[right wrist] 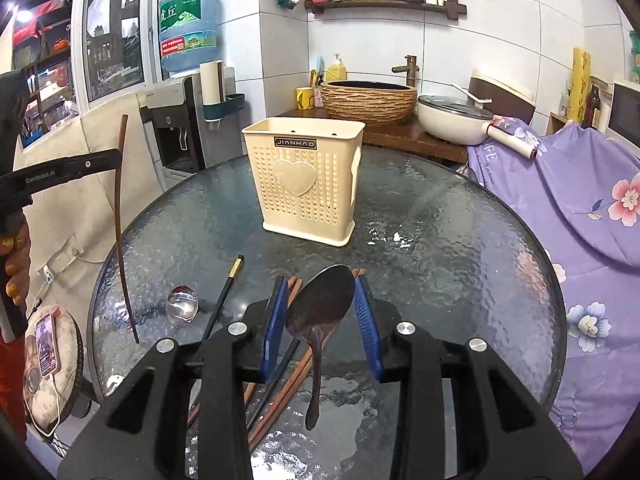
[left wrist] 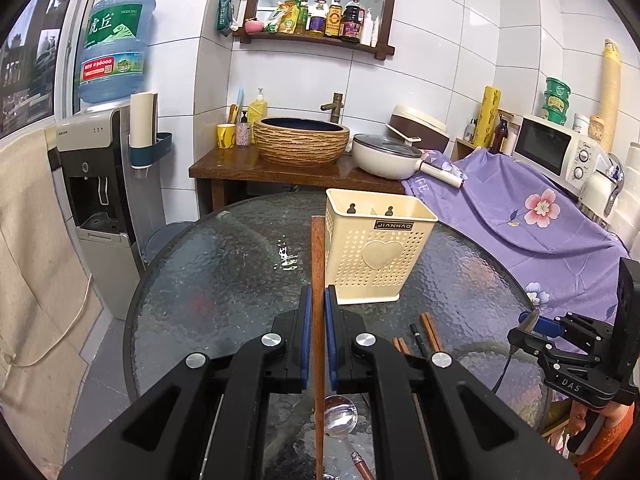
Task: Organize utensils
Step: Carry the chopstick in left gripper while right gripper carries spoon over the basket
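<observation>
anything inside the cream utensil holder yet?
Left wrist view looks into the cream utensil holder: a divider and two hanging slots on the back wall, no utensils showing. The bottom of both compartments is hidden by the front wall.

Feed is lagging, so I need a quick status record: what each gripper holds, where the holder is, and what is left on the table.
left gripper: shut on a brown chopstick, held off the table
right gripper: shut on a dark spoon, bowl up, handle hanging down
utensil holder: cream, upright on the glass table; no utensils seen inside
still on table: silver spoon, black chopstick, brown chopsticks
</observation>
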The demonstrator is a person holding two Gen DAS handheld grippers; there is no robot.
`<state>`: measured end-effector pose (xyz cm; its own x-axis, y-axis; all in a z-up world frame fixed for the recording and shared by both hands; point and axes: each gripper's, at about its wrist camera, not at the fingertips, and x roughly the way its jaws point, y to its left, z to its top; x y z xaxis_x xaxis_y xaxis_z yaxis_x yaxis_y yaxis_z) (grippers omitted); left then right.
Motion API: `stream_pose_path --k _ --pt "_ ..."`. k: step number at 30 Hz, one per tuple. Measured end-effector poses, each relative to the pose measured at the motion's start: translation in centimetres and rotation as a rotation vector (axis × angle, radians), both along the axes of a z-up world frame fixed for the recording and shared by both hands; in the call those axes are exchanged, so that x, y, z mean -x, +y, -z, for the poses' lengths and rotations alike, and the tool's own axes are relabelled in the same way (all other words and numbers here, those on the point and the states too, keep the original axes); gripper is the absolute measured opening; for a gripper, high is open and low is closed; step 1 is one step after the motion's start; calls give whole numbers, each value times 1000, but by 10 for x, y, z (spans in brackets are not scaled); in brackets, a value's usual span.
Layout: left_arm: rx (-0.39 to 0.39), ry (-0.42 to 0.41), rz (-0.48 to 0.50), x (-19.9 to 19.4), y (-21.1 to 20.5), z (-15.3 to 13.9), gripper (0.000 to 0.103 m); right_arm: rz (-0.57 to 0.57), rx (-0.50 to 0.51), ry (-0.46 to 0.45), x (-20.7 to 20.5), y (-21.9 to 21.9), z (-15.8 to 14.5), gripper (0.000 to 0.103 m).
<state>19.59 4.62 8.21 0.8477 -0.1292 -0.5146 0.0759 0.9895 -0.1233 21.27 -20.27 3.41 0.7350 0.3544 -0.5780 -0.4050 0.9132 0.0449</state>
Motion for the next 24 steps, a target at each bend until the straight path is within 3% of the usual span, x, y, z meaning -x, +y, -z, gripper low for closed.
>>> stream_pose_path --k 24 --pt "-4 -46 22 -5 1 -21 7 -27 -28 -18 -11 -2 -24 34"
